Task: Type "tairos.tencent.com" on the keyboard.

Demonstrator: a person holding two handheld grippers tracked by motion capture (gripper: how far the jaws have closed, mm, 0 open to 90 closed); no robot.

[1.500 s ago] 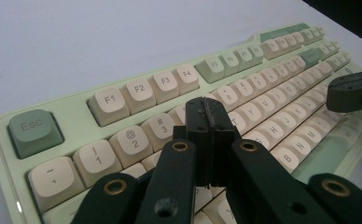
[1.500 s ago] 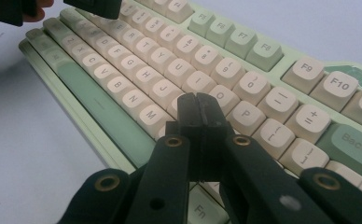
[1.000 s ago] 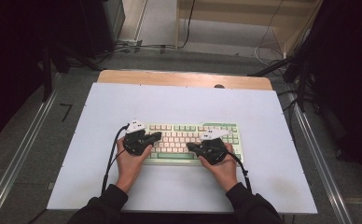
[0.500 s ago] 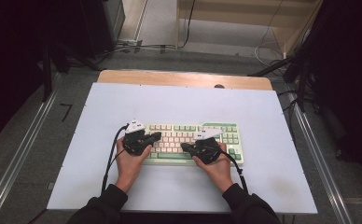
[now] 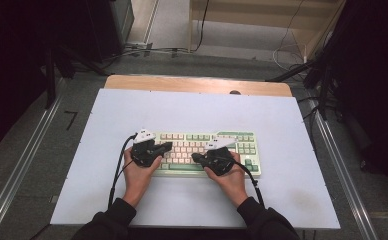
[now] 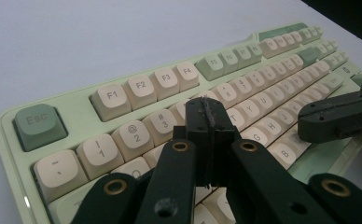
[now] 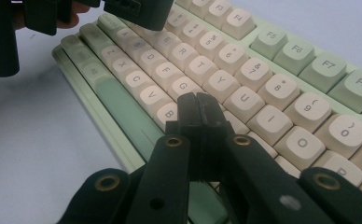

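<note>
Both pairs of jaws are standing fully closed, pad against pad, and nothing is being held between them. Nearest to the person, the two hands are resting at the front edge of the keyboard (image 5: 207, 152), which I am taking as the landmark. The left hand (image 5: 138, 175) is lying at the keyboard's front left part and the right hand (image 5: 229, 180) at its front middle part.

The left gripper (image 5: 164, 146) is pointing across the left end of the keyboard, toward the middle. In the left gripper view its closed tips (image 6: 207, 116) are hovering over the number row, near the 3 key (image 6: 163, 123); whether they are touching a key, I cannot tell. The right gripper (image 5: 196, 158) is pointing to the left over the middle of the keyboard. In the right gripper view its closed tips (image 7: 198, 109) are standing just above the letter keys, between the B key (image 7: 170, 114) and the H key, close to the green space bar (image 7: 123, 109). The two grippers are near each other but apart.

The keyboard, pale green with cream keys, is lying flat on the white table top (image 5: 192, 107), in the half of it nearer to the person. Beyond the keyboard, the white surface is continuing to a wooden strip (image 5: 197, 84) at the far edge.
</note>
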